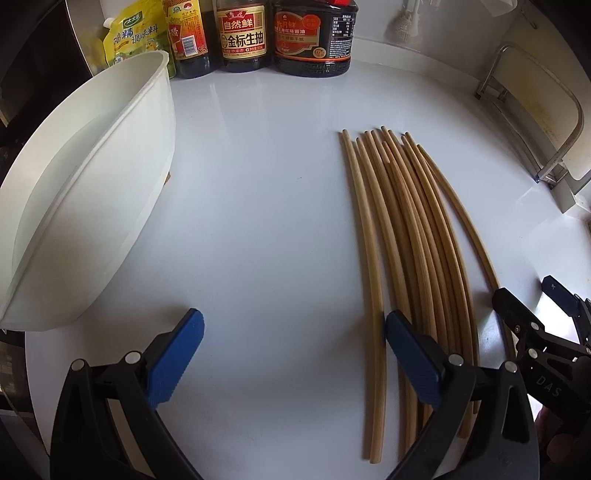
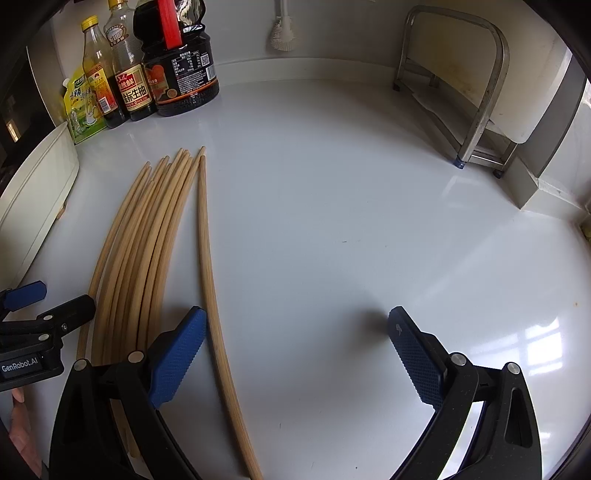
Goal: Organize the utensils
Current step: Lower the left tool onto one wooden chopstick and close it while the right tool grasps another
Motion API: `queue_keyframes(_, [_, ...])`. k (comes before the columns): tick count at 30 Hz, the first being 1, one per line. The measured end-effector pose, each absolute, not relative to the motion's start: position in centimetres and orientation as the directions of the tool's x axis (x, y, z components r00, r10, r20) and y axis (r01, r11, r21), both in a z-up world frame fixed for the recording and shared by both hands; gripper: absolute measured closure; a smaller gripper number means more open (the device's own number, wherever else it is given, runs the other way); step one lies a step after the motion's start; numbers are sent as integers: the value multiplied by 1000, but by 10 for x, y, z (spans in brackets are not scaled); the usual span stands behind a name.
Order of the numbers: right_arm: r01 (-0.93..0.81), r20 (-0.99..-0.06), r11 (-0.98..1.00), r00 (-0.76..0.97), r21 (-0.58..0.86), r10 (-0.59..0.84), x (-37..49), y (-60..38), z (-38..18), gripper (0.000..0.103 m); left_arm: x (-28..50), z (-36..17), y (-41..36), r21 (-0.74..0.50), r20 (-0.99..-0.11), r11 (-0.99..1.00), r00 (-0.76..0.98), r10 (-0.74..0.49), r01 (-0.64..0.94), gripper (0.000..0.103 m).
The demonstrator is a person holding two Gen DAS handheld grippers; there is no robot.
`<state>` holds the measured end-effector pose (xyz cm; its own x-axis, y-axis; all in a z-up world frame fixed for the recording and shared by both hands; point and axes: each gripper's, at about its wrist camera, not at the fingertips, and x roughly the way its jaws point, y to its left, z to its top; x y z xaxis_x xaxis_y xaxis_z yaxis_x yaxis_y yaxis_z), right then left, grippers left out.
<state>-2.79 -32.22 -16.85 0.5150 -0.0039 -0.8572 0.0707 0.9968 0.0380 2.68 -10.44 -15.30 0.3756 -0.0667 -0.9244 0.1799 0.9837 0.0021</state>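
Note:
Several bamboo chopsticks [image 1: 410, 240] lie side by side on the white counter, tips pointing away; they also show in the right wrist view [image 2: 147, 243], with one chopstick [image 2: 210, 277] set slightly apart on the right. A white oval container [image 1: 88, 192] stands at the left, its edge showing in the right wrist view [image 2: 37, 195]. My left gripper [image 1: 295, 354] is open and empty, its right finger over the near ends of the chopsticks. My right gripper [image 2: 297, 358] is open and empty, its left finger beside the separate chopstick. It shows in the left wrist view [image 1: 535, 299].
Sauce bottles [image 1: 243, 33] and a yellow seasoning pouch [image 1: 133, 40] stand along the back wall. A metal rack [image 2: 476, 96] stands at the back right. A white brush [image 2: 282, 33] hangs on the wall. The white counter [image 2: 351, 221] stretches right of the chopsticks.

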Motion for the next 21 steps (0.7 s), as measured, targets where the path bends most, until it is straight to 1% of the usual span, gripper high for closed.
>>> queue_keyframes(8, [36, -842, 999, 539, 1, -19, -26, -315, -167, 9, 34, -154, -106, 9, -914, 983, 400, -66, 183, 5])
queue_keyframes(9, [22, -839, 1000, 543, -7, -18, -25, -312, -167, 9, 34, -154, -107, 8, -912, 982, 403, -69, 188, 6])
queue_keyframes(11, [-15, -834, 1000, 551, -12, -2, -24, -307, -166, 14, 34, -152, -110, 8, -908, 979, 412, -79, 205, 12])
queue_keyframes(12, [-32, -833, 999, 552, -2, 16, -24, -305, -165, 21, 33, -150, -112, 9, -905, 976, 417, -84, 216, 19])
queue_keyframes(13, [-49, -833, 999, 551, 14, 38, -24, -303, -164, 31, 31, -149, -114, 8, -903, 973, 420, -92, 231, 27])
queue_keyframes(14, [-59, -832, 998, 552, 28, 56, -24, -302, -163, 38, 29, -147, -117, 9, -901, 969, 423, -100, 247, 32])
queue_keyframes(16, [-77, -828, 997, 557, 20, 60, -24, -297, -160, 65, 24, -143, -122, 10, -897, 961, 428, -114, 276, 57])
queue_keyframes(17, [-91, -829, 996, 556, 17, 66, -24, -294, -159, 69, 22, -141, -124, 9, -896, 958, 428, -120, 286, 65])
queue_keyframes(18, [-105, -829, 994, 555, 12, 69, -25, -290, -158, 79, 21, -141, -126, 8, -895, 956, 428, -124, 294, 79])
queue_keyframes(19, [-117, -830, 993, 554, 6, 70, -25, -287, -158, 92, 21, -140, -127, 5, -896, 953, 426, -130, 302, 90])
queue_keyframes(20, [-126, -831, 992, 552, -8, 64, -24, -284, -158, 96, 21, -140, -128, -2, -897, 950, 420, -140, 312, 95])
queue_keyframes(21, [-132, -832, 991, 552, -19, 57, -24, -282, -157, 96, 20, -140, -129, -2, -898, 948, 417, -143, 319, 95])
